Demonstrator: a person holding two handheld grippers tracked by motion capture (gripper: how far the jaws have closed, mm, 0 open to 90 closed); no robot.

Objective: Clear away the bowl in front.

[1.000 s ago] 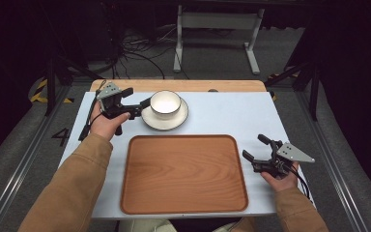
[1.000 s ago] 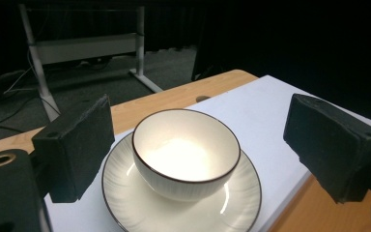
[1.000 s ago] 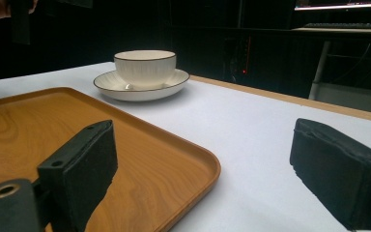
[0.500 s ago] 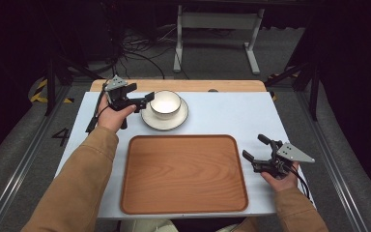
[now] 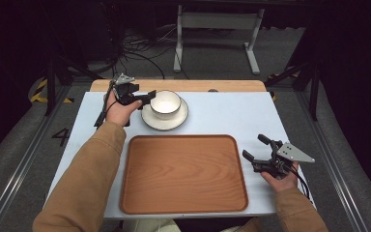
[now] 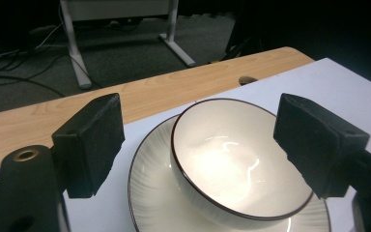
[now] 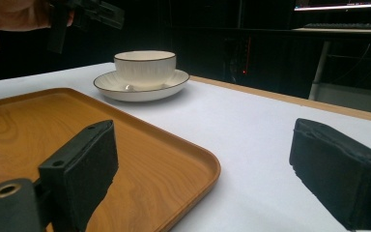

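A white bowl [image 5: 164, 102] with a dark rim stands on a white ribbed plate [image 5: 160, 121] at the back of the table. My left gripper [image 5: 147, 96] hovers open just left of the bowl, its jaws pointing at the rim. In the left gripper view the bowl [image 6: 236, 164] sits between and beyond the two pads [image 6: 96, 135], untouched, above the plate [image 6: 149, 193]. My right gripper [image 5: 253, 146] rests open beside the right edge of the wooden tray [image 5: 183, 174]. The right gripper view looks past the tray's corner [image 7: 77, 130] to the bowl [image 7: 145, 65].
The white tabletop [image 5: 232, 116] has a wooden strip [image 5: 198, 85] along its far edge. The tray lies bare at the front centre. Beyond the table are a dark floor, cables and a metal stand [image 5: 212, 19].
My left gripper has moved a little farther back and closer to the bowl's left rim. The right gripper, bowl, plate and tray have stayed put.
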